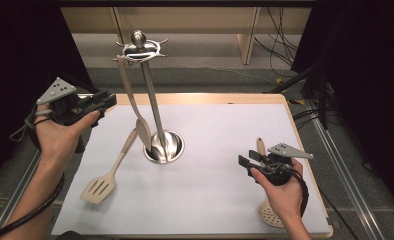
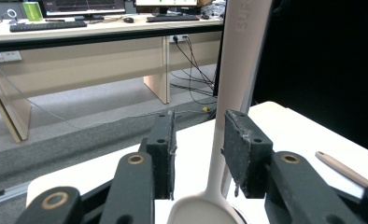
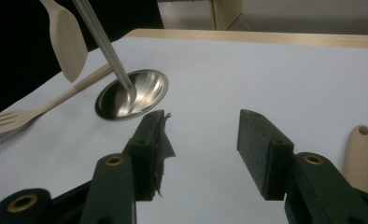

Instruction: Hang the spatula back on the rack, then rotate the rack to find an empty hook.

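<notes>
Above the white mat, a cream spoon (image 1: 131, 97) hangs from the metal rack's top ring (image 1: 141, 50), bowl down, just above the steel base dish (image 1: 164, 146). Long axis near vertical, slightly tilted: handle top at the ring, bowl low beside the pole (image 1: 152, 100).

Left gripper (image 1: 102, 101) held at the mat's left edge, level, pointing toward the rack. Left gripper view: jaws parted, spoon handle (image 2: 238, 60) rising in line with the gap; pads not pressing it. The handle probably stands beyond the jaws rather than between them, hard to judge from this angle.

Right gripper (image 1: 246, 165) low over the mat's right side, jaws spread, nothing between them. A second cream handle (image 3: 361, 154) lies just beside it; its perforated head (image 1: 271, 215) shows below the hand. A slotted turner (image 1: 101, 186) lies flat on the left of the mat, handle angled up toward the base dish.

Risks, as judged:
- The spoon may sit on its hook loosely; a brush from the left gripper as it draws away could swing it or lift it off.
- A swinging bowl could knock the pole or drop into the dish.
- The trailing cable (image 1: 30, 212) could drag across the turner.
</notes>
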The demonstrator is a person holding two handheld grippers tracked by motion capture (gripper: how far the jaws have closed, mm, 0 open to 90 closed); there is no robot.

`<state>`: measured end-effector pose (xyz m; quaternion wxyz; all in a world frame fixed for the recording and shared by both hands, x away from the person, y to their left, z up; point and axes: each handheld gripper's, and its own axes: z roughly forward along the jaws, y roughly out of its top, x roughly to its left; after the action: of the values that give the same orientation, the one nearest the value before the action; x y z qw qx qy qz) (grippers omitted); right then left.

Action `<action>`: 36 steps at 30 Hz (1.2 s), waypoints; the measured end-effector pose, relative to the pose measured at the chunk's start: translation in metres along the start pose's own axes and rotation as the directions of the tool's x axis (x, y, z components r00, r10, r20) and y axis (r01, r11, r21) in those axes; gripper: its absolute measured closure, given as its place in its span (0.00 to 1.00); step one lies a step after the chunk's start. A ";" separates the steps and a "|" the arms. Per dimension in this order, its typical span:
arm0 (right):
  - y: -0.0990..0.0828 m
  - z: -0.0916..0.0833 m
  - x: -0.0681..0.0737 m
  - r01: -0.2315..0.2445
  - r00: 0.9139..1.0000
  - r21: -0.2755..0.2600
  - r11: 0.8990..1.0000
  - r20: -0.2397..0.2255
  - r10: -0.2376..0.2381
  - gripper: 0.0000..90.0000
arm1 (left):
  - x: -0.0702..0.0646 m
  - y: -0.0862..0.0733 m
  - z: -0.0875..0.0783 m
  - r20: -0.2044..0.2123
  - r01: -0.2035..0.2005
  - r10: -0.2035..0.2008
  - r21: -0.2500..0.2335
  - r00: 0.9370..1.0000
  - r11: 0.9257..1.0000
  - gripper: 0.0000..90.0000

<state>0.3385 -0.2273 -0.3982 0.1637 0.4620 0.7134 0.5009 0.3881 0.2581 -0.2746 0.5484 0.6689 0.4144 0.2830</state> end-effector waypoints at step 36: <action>0.003 -0.004 -0.004 -0.037 0.999 0.029 0.999 -0.013 0.037 0.58 | 0.037 -0.083 0.060 0.016 -0.074 0.083 0.638 0.996 0.767 0.66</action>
<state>0.3396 -0.2330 -0.3947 0.1430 0.4741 0.7130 0.4964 0.4367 0.2647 -0.3718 0.2742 0.8299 0.4613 0.1528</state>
